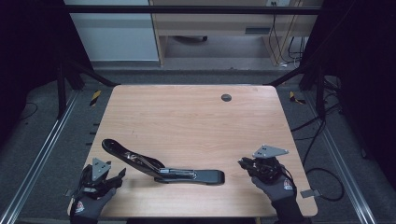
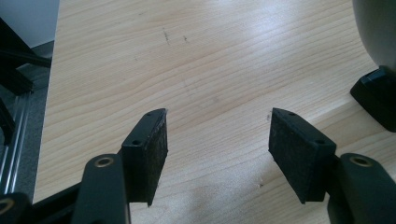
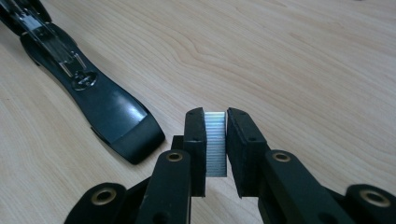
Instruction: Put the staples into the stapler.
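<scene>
Stapler [image 1: 161,167] lies opened flat near the table's [image 1: 187,116] front edge. Right gripper [image 3: 215,140] pinches a strip of staples [image 3: 215,144]; left gripper [image 2: 217,140] jaws spread, empty. Best approach (my guess): keep the strip level, align with the magazine channel, left steadies the base.

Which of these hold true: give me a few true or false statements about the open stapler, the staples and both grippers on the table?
1. The black stapler lies opened on the light wooden table. True.
2. The right gripper is empty. False: it clamps a silvery strip of staples.
3. The left gripper is open. True.
4. The left gripper grips the stapler. False: it holds nothing.
</scene>
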`<state>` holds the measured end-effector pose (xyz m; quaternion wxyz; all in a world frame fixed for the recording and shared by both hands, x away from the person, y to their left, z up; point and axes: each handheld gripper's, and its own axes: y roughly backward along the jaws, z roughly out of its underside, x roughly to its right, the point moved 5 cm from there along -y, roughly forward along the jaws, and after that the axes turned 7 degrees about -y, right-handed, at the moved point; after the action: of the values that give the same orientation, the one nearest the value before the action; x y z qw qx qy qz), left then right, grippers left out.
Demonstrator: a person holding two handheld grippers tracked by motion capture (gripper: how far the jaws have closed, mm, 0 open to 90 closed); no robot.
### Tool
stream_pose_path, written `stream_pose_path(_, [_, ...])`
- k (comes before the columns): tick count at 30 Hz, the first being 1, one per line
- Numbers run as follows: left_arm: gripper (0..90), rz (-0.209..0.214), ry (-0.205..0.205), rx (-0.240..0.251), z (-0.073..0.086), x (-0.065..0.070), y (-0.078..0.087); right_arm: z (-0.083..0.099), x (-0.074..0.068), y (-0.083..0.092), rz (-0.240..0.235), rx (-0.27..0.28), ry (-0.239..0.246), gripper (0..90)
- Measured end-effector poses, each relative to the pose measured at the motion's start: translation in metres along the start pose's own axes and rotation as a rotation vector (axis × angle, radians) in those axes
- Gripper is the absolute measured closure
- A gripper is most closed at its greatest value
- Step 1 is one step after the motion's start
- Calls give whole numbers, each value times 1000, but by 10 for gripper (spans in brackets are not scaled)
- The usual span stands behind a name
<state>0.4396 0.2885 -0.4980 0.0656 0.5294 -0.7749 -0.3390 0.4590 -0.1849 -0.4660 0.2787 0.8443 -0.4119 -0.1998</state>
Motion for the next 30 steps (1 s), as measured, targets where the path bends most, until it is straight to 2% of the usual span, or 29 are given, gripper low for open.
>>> stream_pose_path(5, [372, 3, 8, 1, 0, 0, 0, -10, -6, 2, -35, 25, 26, 786])
stream_pose_path(16, [372, -2, 8, -4, 0, 0, -1, -26, -19, 0, -78, 41, 68, 786])
stream_pose_path(21, [372, 5, 6, -10, 1, 0, -2, -41, -24, -1, -111, 61, 95, 786])
stream_pose_path(30, [371, 3, 7, -7, 0, 1, -2, -55, -35, -3, -150, 60, 133, 786])
